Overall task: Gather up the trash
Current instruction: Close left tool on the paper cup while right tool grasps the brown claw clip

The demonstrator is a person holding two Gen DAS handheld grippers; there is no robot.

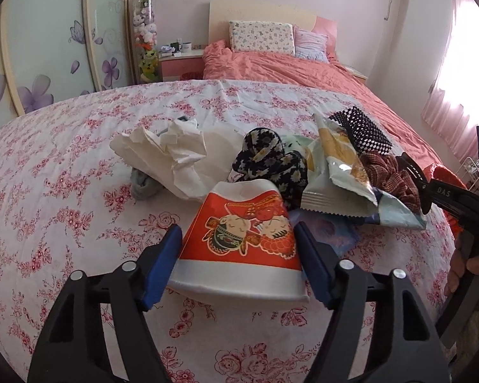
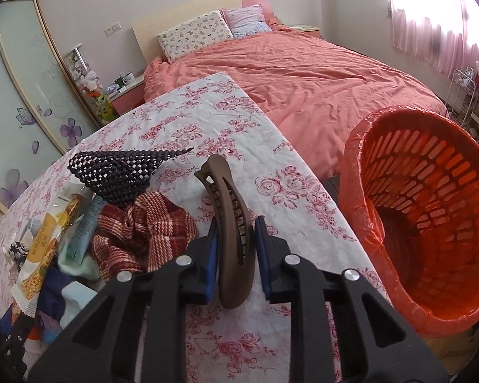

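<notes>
**Both grippers clamped at the cluttered floral bench**

The left gripper [image 1: 236,255] has its blue-padded jaws pressed on both sides of a crushed paper cup [image 1: 242,239], red and white with a cartoon couple printed on it, lying on its side on the bench [image 1: 64,191], which is covered in a pink rose-print cloth. Just behind the cup sit crumpled white paper [image 1: 172,156], a dark flowered scrunchie [image 1: 268,159] and a glossy snack wrapper [image 1: 338,172] with crimped edges.

The right gripper [image 2: 236,255] has its jaws closed on a brown plastic hair claw [image 2: 233,239], curved and toothed, standing nearly upright between the pads. To its left lie a red-striped knit scrunchie [image 2: 143,233] and a black beaded mesh piece [image 2: 115,172], touching each other. At the bench's right edge a red slotted basket [image 2: 431,217] lined with a red plastic bag tilts its mouth toward the camera. A coral-covered bed [image 2: 303,79] lies beyond.
</notes>
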